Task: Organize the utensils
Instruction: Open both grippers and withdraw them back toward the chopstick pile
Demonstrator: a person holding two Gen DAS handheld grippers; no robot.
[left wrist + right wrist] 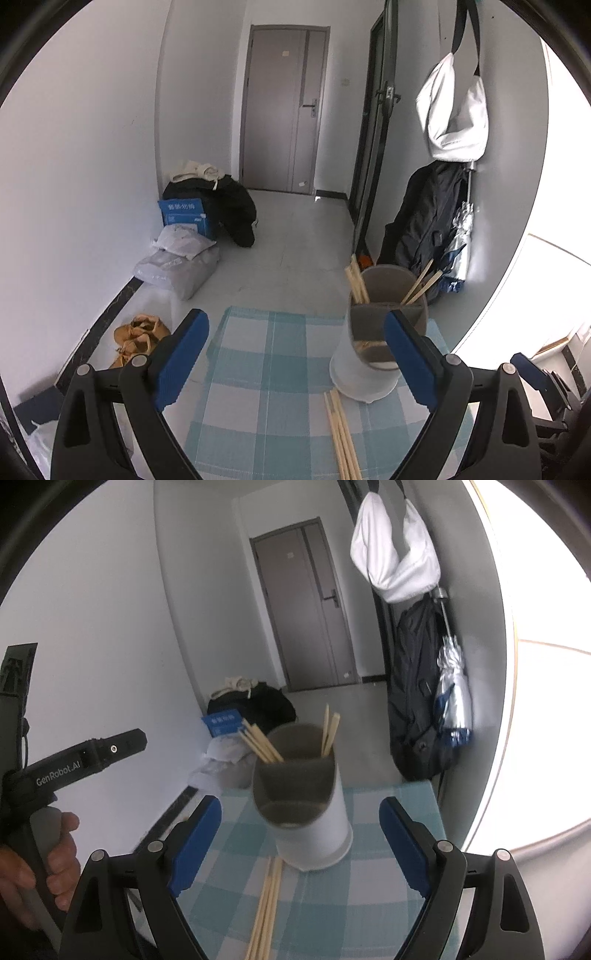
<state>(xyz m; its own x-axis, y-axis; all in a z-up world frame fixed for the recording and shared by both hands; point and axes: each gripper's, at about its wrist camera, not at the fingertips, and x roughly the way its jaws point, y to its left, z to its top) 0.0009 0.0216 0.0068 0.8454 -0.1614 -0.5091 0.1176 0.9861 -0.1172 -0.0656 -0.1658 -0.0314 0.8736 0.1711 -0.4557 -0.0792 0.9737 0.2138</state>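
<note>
Looks like a home entryway / hall. Grey entry door (282, 110) with handle lock at the far end, tiled floor (295, 236). White bag (452, 110), dark backpack (424, 218) and folded silver umbrella (461, 236) hang on the right wall. Far left along the wall: dark clothes pile (229, 206), blue box (184, 216), plastic-wrapped parcels (177, 266), tan shoes (138, 334) on the floor. Desk with blue checked cloth (258, 369) sits near, domestic style.

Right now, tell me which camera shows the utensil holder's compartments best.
The right wrist view: the utensil holder sits centred between open jaws, divider and chopsticks visible. The left wrist view shows it off to the right, partly hidden behind a blue finger.
</note>
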